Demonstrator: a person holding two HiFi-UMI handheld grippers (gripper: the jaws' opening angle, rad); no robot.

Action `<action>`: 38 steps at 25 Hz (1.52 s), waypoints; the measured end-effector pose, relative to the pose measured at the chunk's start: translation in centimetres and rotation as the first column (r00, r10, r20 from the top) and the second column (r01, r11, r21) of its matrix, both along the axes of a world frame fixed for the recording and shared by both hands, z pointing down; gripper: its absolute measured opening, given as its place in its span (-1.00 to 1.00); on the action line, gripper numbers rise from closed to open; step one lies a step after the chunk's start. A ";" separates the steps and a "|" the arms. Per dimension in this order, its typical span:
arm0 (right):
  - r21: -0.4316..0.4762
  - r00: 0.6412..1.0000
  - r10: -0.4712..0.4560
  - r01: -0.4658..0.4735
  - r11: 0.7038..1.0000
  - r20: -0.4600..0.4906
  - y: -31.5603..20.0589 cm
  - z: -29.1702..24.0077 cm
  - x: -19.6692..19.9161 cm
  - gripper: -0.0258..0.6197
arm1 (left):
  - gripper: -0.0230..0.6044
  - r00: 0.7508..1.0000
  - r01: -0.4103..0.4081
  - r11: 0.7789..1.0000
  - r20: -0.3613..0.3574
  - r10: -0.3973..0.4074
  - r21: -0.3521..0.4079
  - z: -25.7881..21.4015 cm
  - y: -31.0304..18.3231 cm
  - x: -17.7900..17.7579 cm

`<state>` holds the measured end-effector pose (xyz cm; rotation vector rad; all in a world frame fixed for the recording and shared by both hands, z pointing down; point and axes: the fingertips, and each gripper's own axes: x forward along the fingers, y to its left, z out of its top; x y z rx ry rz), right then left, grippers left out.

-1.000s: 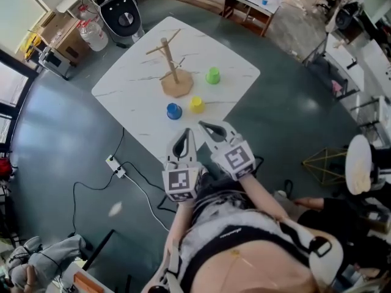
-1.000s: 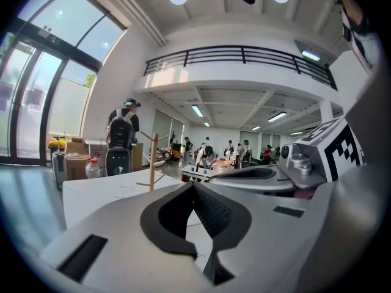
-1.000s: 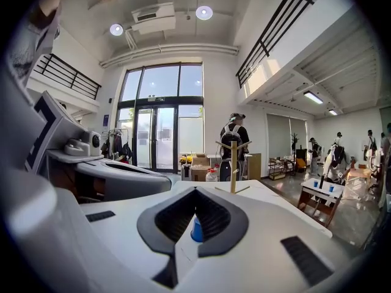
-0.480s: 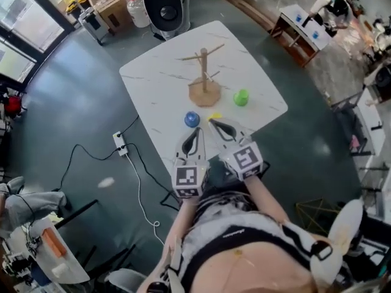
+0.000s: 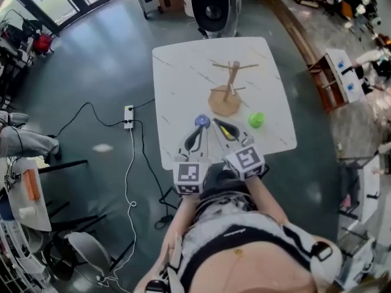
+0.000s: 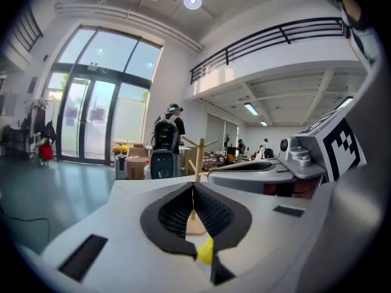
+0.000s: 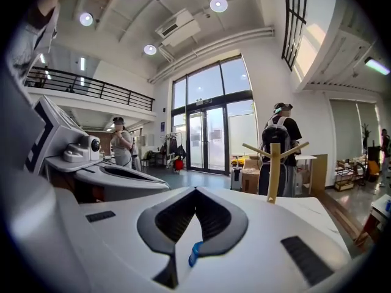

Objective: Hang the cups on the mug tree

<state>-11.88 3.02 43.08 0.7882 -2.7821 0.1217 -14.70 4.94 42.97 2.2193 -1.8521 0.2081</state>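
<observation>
A wooden mug tree (image 5: 227, 91) stands on the white marble table (image 5: 177, 72), with no cups on its pegs. A blue cup (image 5: 202, 121) and a green cup (image 5: 256, 120) sit in front of it. My left gripper (image 5: 198, 129) and right gripper (image 5: 216, 122) hover side by side over the table's near edge, both shut and empty. The left gripper view shows its shut jaws (image 6: 193, 185), a sliver of the yellow cup (image 6: 206, 251) below them and the tree (image 6: 199, 157) beyond. Past the shut right jaws (image 7: 195, 190) show a blue sliver (image 7: 194, 253) and the tree (image 7: 274, 170).
A black and white machine (image 5: 211, 2) stands on the floor at the table's far end. A power strip (image 5: 129, 116) with cables lies on the floor to the left. A small shelf (image 5: 336, 78) is at the right. A person with a backpack (image 6: 166, 130) stands beyond the table.
The view has swung, so the table now lies straight ahead. Both grippers have come forward to the table's near edge, close to the blue and yellow cups, and remain shut.
</observation>
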 end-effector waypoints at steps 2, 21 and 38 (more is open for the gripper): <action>0.001 0.999 -0.045 0.045 0.999 -0.010 0.0 0.0 0.1 -0.91 | -0.92 0.999 0.044 0.999 0.000 -0.044 -0.004 0.0 0.1 0.0; -0.036 0.992 -0.123 0.123 0.992 -0.011 -1.6 0.6 4.0 -0.91 | -0.90 0.984 0.179 0.982 0.030 -0.178 -0.052 1.6 0.2 2.0; -0.042 0.998 0.055 -0.057 0.997 -0.038 -5.4 2.6 3.5 -0.91 | -0.90 0.998 0.064 0.993 0.021 -0.063 -0.102 4.9 -3.7 -2.6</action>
